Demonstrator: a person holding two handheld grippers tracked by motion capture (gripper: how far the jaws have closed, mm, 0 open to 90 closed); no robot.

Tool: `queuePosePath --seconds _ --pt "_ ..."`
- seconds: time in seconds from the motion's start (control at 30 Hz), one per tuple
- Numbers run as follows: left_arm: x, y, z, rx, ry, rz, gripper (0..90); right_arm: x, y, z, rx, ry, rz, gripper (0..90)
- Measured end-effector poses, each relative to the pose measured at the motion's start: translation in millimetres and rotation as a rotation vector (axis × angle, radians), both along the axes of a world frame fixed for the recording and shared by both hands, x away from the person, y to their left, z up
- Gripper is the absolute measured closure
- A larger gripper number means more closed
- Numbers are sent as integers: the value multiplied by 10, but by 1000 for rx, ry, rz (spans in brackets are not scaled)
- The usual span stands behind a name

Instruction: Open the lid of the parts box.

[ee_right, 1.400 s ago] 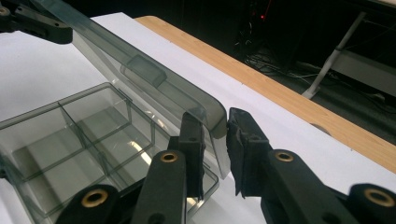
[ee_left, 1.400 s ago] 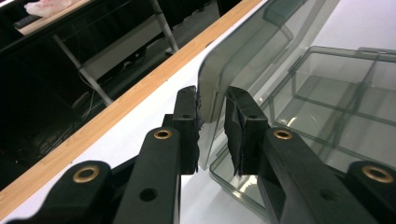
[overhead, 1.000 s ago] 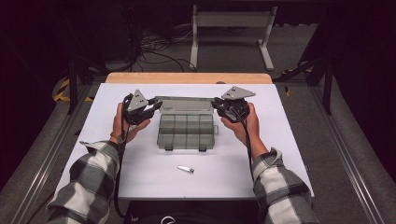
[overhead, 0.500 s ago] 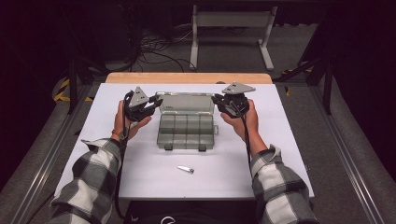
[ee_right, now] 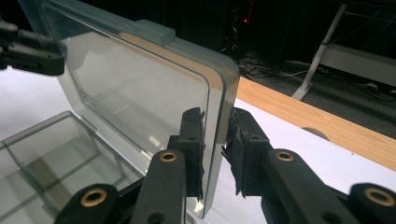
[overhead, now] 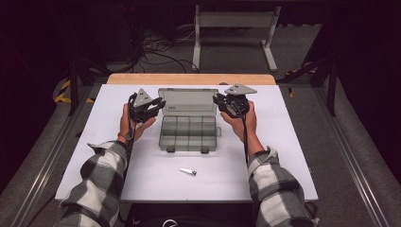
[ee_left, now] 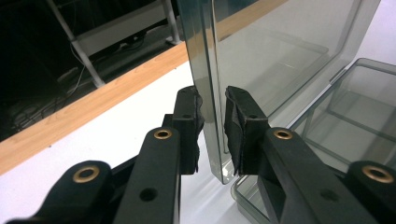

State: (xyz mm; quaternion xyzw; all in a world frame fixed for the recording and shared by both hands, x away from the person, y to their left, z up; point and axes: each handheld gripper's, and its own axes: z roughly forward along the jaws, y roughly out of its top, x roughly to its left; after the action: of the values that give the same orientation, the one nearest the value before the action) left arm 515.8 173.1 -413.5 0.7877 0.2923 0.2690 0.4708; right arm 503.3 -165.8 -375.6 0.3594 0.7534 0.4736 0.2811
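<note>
Box: clear compartment box (overhead: 189, 133) sits mid-desk, open; your landmark for all below.
Lid: clear lid (overhead: 187, 101) stands up at the box's far edge, hinged there, near upright — tilt hard to judge from the high view.
Left tool: your left tool (overhead: 153, 105) is at the box's far-left corner, at the lid's left edge. In the left gripper view (ee_left: 212, 133) the jaws sit either side of that lid edge (ee_left: 208, 70), a thin gap visible on both sides — apart, not pinching.
Right tool: your right tool (overhead: 220, 101) is at the box's far-right corner, at the lid's right edge. In the right gripper view (ee_right: 215, 149) the lid's rounded corner (ee_right: 219, 93) stands between the jaws; the left jaw looks close against it, the right one a sliver off. Can't tell if it's actually gripping.
Compartments: dividers run across the box base (ee_left: 364, 116); nothing seen in the sections that show.
Small part: a small silvery piece (overhead: 187, 171) lies on the desk on your side of the box, well apart from it; too small to ID.
Desk: white top (overhead: 283, 156) w/ a wood strip (overhead: 189, 78) along the edge beyond the box.
Hands: left hand (overhead: 128, 124) beside the box's left wall, right hand (overhead: 246, 124) beside its right wall, plaid sleeves (overhead: 101, 175) behind.
</note>
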Motion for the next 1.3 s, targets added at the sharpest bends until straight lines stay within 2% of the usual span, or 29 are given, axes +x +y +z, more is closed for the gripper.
queuePosePath --seconds 0.07,0.17,0.3,0.33,0.5,0.73,0.8,1.07,1.3 --pt "15 -2 -24 -3 8 4 752 14 -4 -28 20 -7 -7 756" --pt "29 -8 -59 -29 25 12 752 26 -3 -87 46 -13 -20 757" --pt "43 -18 -97 -43 38 27 748 35 -2 -146 65 -20 -31 757" --pt "50 -26 -119 -51 42 29 744 44 -2 -202 83 -16 -42 758" --pt "65 -44 -168 -61 54 45 736 58 0 -295 104 -16 -59 764" --pt "90 -62 -243 -63 69 62 727 84 27 -420 103 -5 -87 767" --pt "93 -67 -260 -62 74 68 724 94 41 -459 89 6 -98 767" --pt "105 -84 -295 -40 77 76 718 104 47 -521 82 39 -104 768" --pt "108 -103 -321 -29 92 81 707 108 63 -579 56 72 -115 767"
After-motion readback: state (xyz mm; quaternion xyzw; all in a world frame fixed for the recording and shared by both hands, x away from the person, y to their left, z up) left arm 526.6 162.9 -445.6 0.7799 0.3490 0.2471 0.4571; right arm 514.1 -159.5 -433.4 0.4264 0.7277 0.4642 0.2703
